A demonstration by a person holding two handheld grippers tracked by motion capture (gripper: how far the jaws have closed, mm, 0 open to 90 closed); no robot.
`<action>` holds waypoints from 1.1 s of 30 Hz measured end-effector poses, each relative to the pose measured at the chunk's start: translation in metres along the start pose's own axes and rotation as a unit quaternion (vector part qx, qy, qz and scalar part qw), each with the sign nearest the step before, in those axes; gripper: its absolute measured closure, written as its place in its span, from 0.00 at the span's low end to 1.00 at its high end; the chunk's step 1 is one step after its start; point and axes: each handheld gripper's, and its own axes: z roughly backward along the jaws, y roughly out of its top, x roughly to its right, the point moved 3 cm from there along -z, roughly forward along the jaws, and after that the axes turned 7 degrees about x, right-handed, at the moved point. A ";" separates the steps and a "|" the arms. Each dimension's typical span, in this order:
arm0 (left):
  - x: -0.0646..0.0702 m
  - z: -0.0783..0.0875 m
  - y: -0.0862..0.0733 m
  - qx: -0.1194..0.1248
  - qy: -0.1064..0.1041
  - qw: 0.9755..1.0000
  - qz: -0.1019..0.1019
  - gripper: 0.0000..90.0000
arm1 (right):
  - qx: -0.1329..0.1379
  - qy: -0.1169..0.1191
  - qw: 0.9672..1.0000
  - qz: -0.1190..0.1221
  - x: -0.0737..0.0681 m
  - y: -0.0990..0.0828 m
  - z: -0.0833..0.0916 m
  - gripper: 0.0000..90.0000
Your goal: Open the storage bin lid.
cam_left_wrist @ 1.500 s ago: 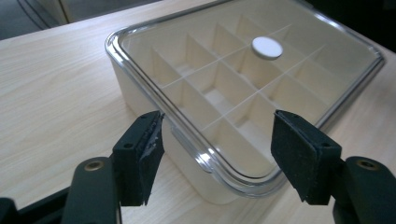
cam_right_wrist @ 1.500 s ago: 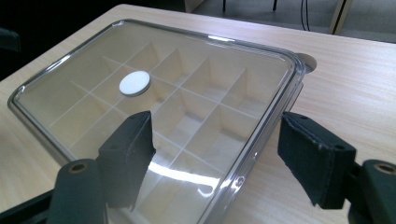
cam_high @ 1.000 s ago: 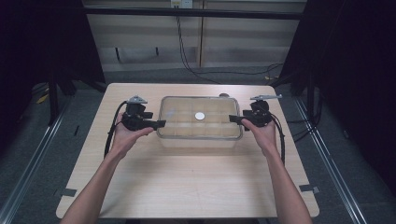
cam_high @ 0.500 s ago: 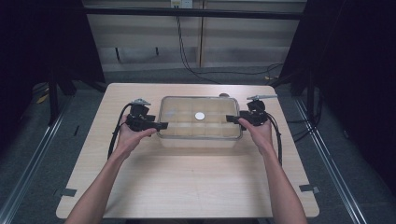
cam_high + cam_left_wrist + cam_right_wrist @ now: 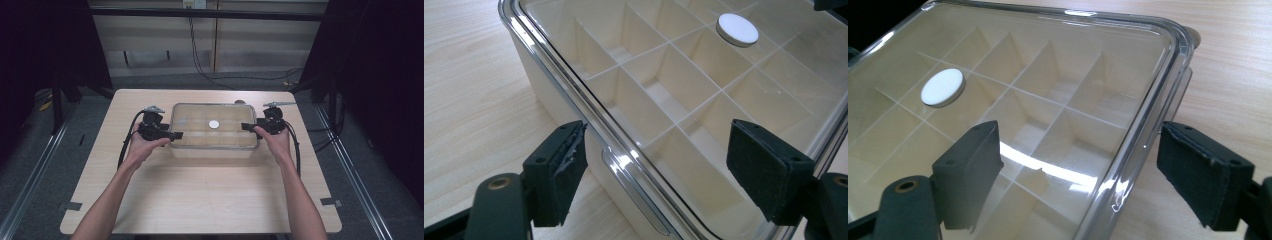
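Clear-lidded box [image 5: 215, 131] lies mid-table [image 5: 200, 200], long axis left to right. The left claw [image 5: 172, 135] and right claw [image 5: 248, 127] straddle its short ends, jaws just opening, each spanning the lid's rim, gripping nothing.

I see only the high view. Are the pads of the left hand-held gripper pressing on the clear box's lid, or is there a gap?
Observer: There is a gap. The left hand-held gripper straddles the lid's rim, and its pads are clear of it.
Operator: And the right one?
Observer: The right hand-held gripper has just been opening. One pad hangs over the lid, the other outside over the table, and neither is touching.
Operator: Anything inside?
Observer: The compartments seen through the lid look empty.
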 end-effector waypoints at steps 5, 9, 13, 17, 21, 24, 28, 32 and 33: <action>-0.001 -0.001 0.000 0.002 -0.004 1.000 0.006 0.26 | -0.016 -0.004 1.000 -0.007 0.002 -0.004 -0.004 0.20; -0.002 -0.002 0.000 0.001 -0.006 1.000 0.003 0.25 | -0.018 0.005 1.000 -0.007 -0.002 -0.006 -0.012 0.15; 0.002 -0.004 -0.001 0.002 -0.001 1.000 0.002 0.19 | -0.012 0.011 1.000 -0.020 -0.002 -0.007 -0.017 0.15; -0.003 -0.005 -0.002 0.007 -0.001 1.000 0.012 0.19 | -0.012 0.005 1.000 -0.014 -0.002 -0.006 -0.016 0.15; -0.006 -0.005 -0.002 0.009 0.001 1.000 0.020 0.18 | -0.012 0.001 1.000 -0.010 -0.002 -0.006 -0.015 0.15; -0.004 -0.011 -0.002 0.017 -0.003 0.999 0.027 0.19 | -0.007 0.004 1.000 -0.017 -0.001 -0.006 -0.015 0.18; -0.003 -0.012 0.000 0.008 -0.002 1.000 0.024 0.17 | -0.001 0.002 1.000 -0.016 0.000 -0.006 -0.014 0.21; -0.003 -0.010 0.001 0.009 -0.001 1.000 0.017 0.21 | 0.006 0.002 1.000 -0.018 -0.001 -0.006 -0.014 0.21; -0.003 -0.009 0.001 0.014 -0.001 1.000 0.020 0.22 | 0.010 0.003 1.000 -0.017 -0.001 -0.006 -0.014 0.22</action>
